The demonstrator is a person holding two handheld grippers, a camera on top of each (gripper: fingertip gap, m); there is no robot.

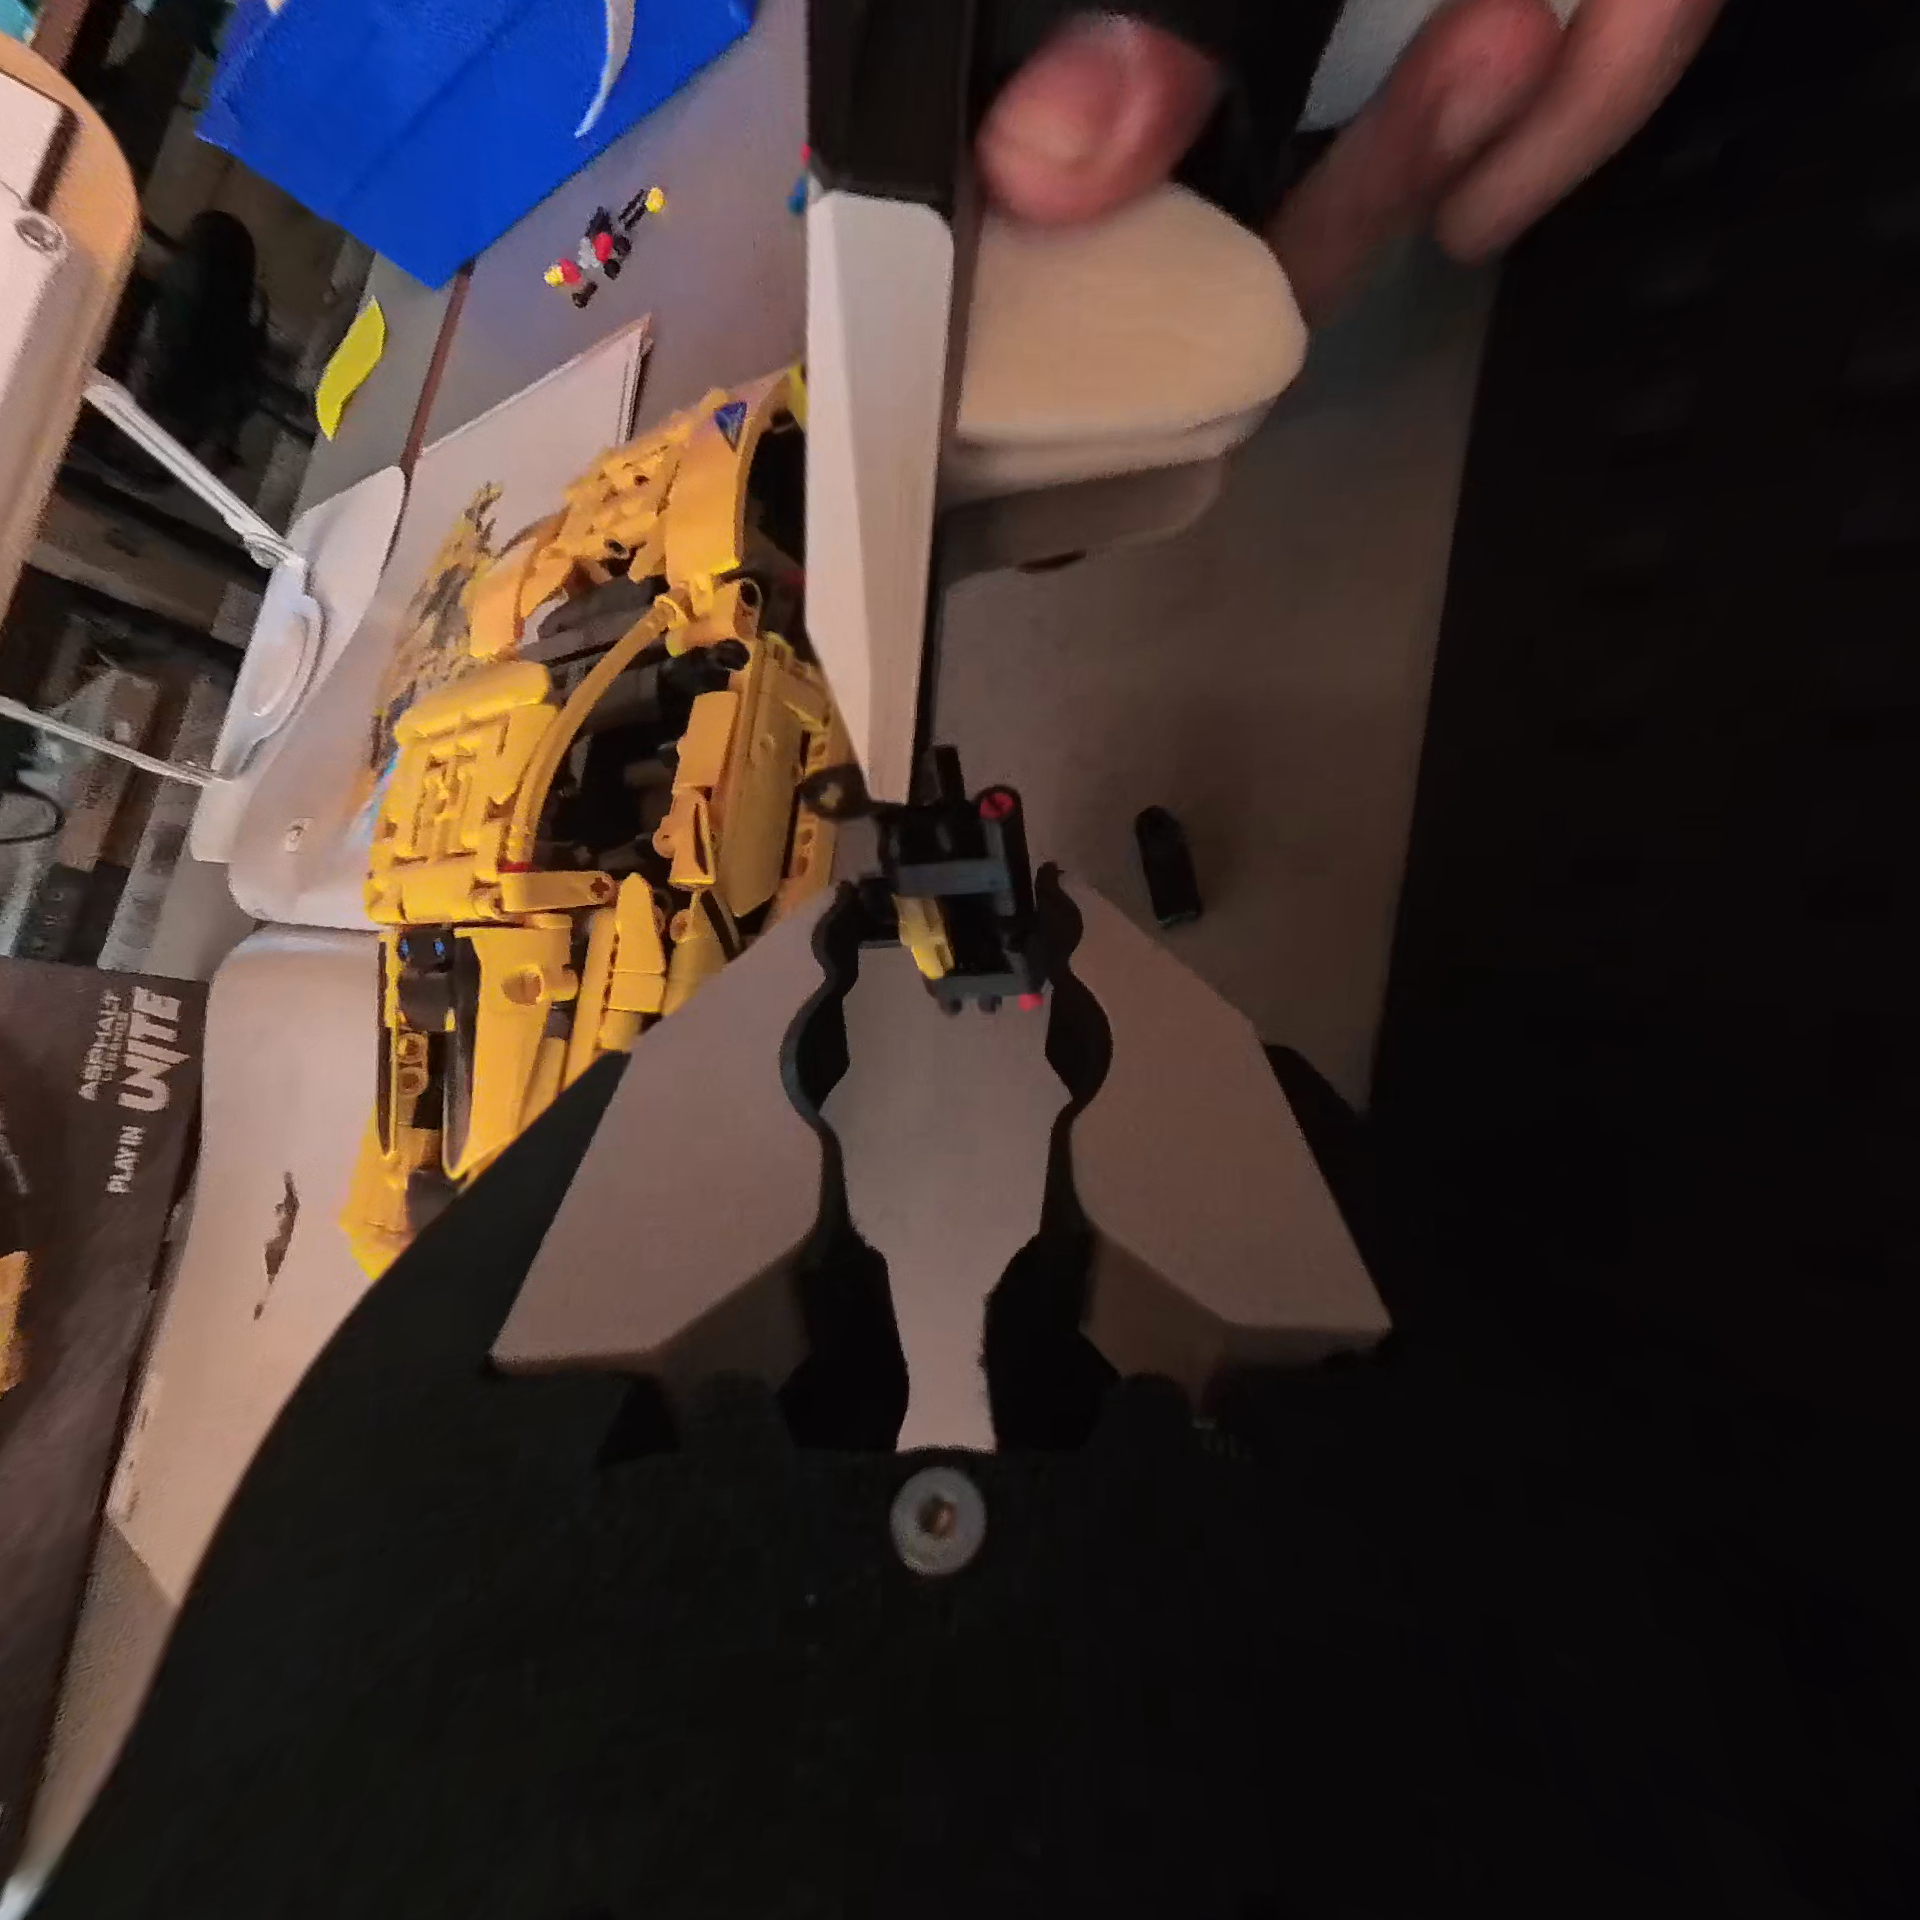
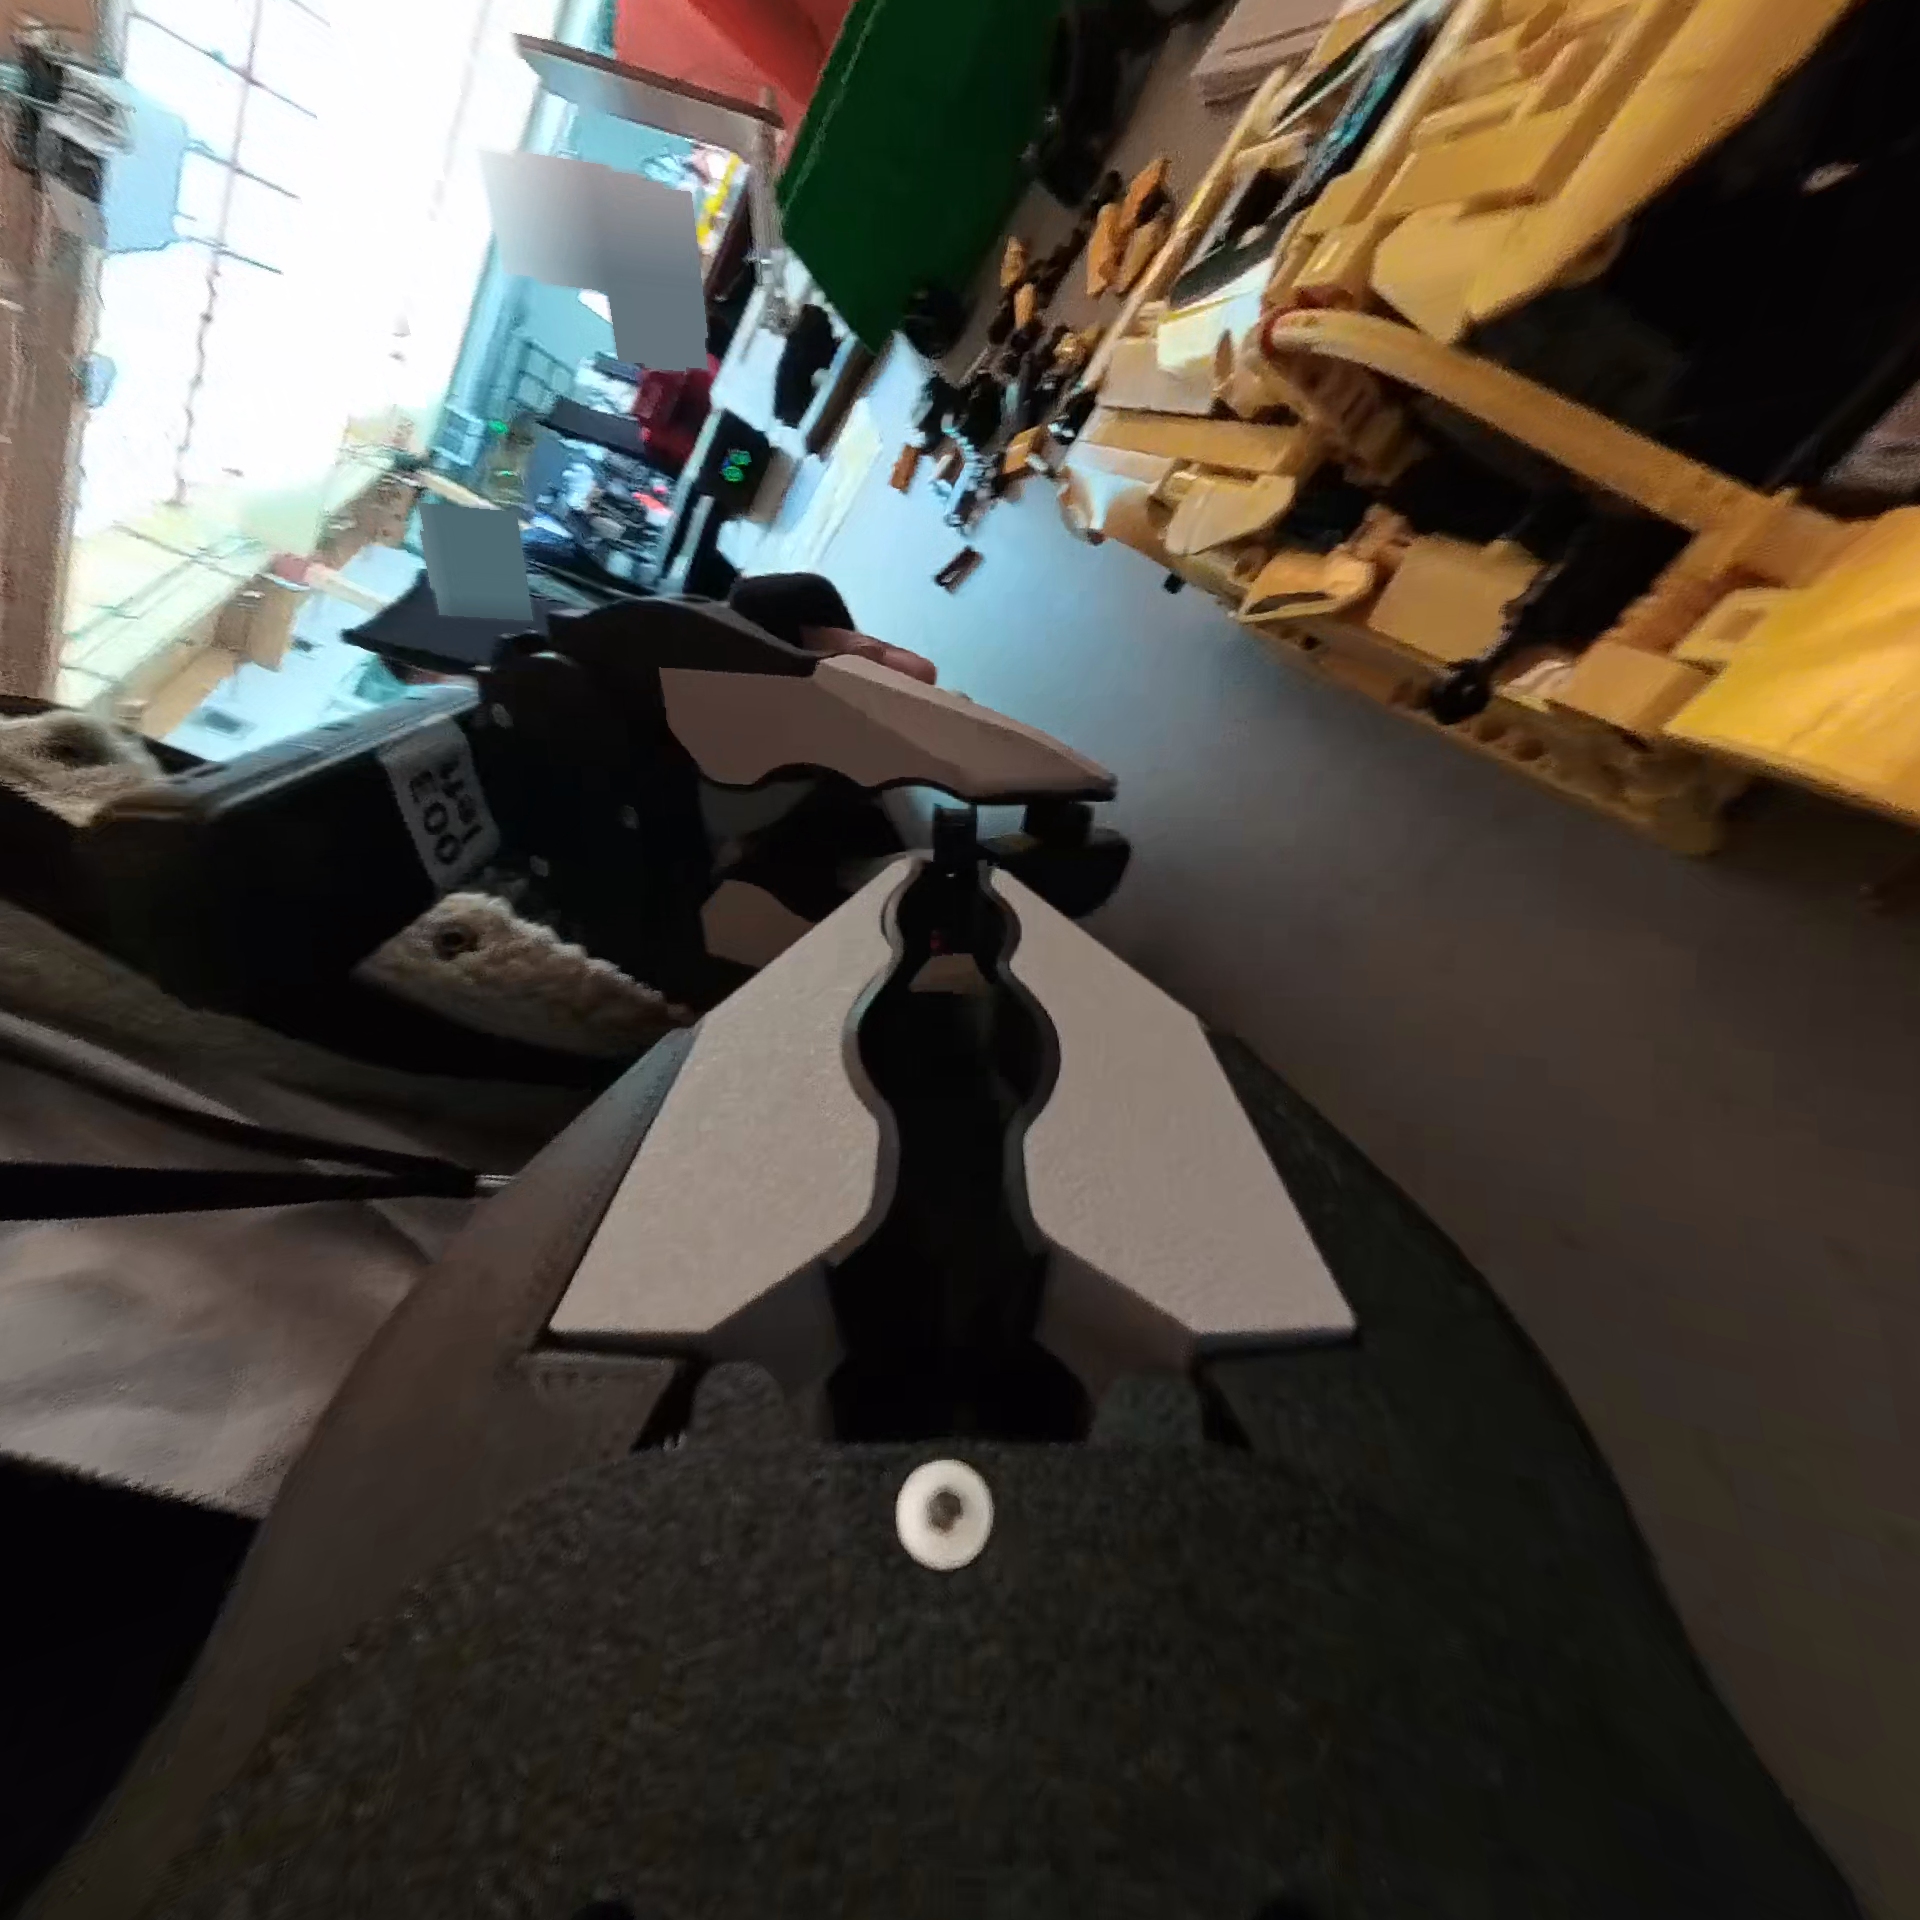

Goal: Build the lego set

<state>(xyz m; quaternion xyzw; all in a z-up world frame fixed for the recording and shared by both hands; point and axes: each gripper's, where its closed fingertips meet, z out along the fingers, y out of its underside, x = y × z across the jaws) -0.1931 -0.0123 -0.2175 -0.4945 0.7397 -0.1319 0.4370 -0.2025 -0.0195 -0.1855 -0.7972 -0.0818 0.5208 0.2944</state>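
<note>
Pinching from both sides, the left gripper (image 1: pixel 940 935) holds a small black-and-grey lego sub-assembly with red pins and a yellow piece (image 1: pixel 961 894) between its fingertips, its long axis running roughly forward along the fingers. The right gripper (image 1: pixel 883 790) comes in from above, tips meeting the top of the same piece; in its own view its jaws are nearly together on a thin black part (image 2: pixel 951 894), though whether they truly clamp it I cannot tell. Just left of the sub-assembly lies the large yellow lego car body (image 1: pixel 582 790) on white paper. Farther back on the grey table (image 1: pixel 1122 707) sit a loose black pin (image 1: pixel 1169 868) and a small black-and-red cluster (image 1: pixel 603 249).
</note>
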